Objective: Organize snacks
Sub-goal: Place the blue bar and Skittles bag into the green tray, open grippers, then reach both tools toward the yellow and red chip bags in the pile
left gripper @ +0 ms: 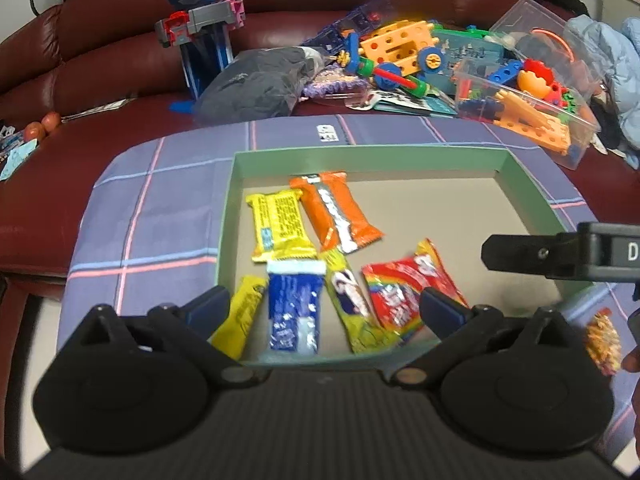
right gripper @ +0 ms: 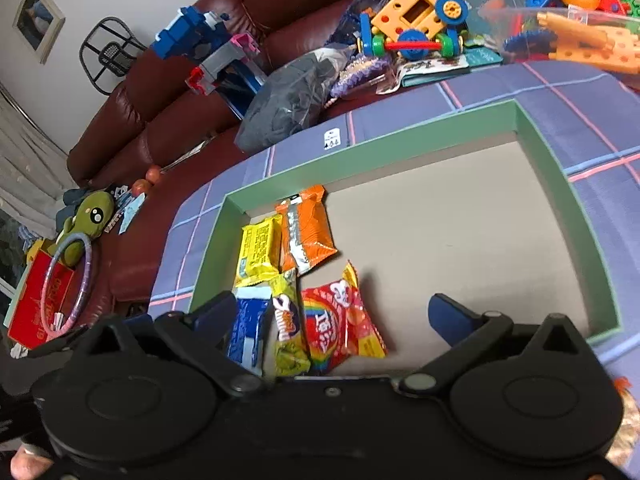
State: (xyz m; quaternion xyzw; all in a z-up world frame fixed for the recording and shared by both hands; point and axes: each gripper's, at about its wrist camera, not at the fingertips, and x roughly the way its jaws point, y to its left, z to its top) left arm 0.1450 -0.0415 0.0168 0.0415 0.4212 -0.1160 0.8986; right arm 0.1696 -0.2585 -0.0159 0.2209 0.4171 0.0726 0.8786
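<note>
A green-rimmed cardboard tray (left gripper: 360, 153) (right gripper: 372, 148) lies on a purple checked cloth. Inside lie several snack packs: a yellow bar (left gripper: 280, 224) (right gripper: 258, 250), an orange pack (left gripper: 340, 210) (right gripper: 306, 230), a blue pack (left gripper: 296, 308) (right gripper: 248, 332), a yellow-green pack (left gripper: 354, 308) (right gripper: 286, 320), a red rainbow pack (left gripper: 404, 288) (right gripper: 340, 320) and a small yellow pack (left gripper: 240, 316). My left gripper (left gripper: 324, 308) is open and empty over the tray's near edge. My right gripper (right gripper: 332, 316) is open and empty above the red pack; it shows at the right in the left wrist view (left gripper: 560, 256). One more snack (left gripper: 604, 340) lies outside the tray, right.
The cloth (left gripper: 160, 208) covers a low surface in front of a dark red leather sofa (left gripper: 100, 40). Behind the tray lie a grey bag (left gripper: 256, 84), building toys (left gripper: 400, 52), a clear toy box (left gripper: 532, 100) and a blue toy tower (left gripper: 200, 28). A green plush (right gripper: 90, 216) sits left.
</note>
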